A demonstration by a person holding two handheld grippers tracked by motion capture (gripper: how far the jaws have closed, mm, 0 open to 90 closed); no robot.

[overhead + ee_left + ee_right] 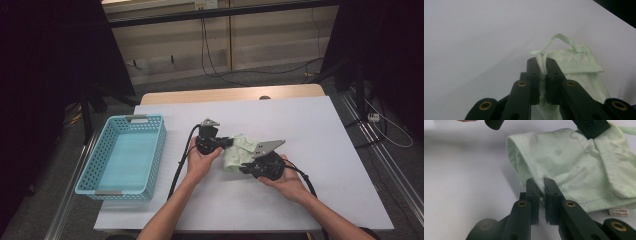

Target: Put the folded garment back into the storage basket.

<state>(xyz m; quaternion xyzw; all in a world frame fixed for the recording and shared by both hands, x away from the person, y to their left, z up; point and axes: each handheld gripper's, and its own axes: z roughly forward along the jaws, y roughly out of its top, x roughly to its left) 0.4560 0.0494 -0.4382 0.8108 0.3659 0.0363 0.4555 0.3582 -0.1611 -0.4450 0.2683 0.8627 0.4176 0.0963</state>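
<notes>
Near the centre of the white tabletop (pixel 310 130), a small pale green garment (pixel 239 150) lies bunched between the two hands. It looks like a child's piece of clothing with stitched hems, a thin loop strap and a small label at one edge.

Left hand-held gripper (pixel 226 143): it sits at about nine o'clock of the garment, jaws pressed together on a fold of the fabric beside the loop strap (pixel 564 40), as the left gripper view shows with cloth squeezed between the black jaws.

Right hand-held gripper (pixel 246 167): it comes in from about five o'clock of the garment, jaws likewise pinching a hem edge (pixel 541 185); the label (pixel 619 211) lies just beside it at the garment's lower edge.

Both grippers touch the cloth, so neither hand is nearer than the other; the garment spans the short gap between them. Its long axis runs roughly from ten o'clock to four o'clock on the tabletop, from one grip to the other.

A light blue plastic basket (pixel 102 190) stands well apart at nine o'clock of the garment, on the left edge of the tabletop, with nothing visible in it.

My judgement is that the coming move turns on the two pinch points lying on opposite ends of the cloth: drawing them apart along that axis would spread the garment, while a carry toward the basket would lead with the left hand.
</notes>
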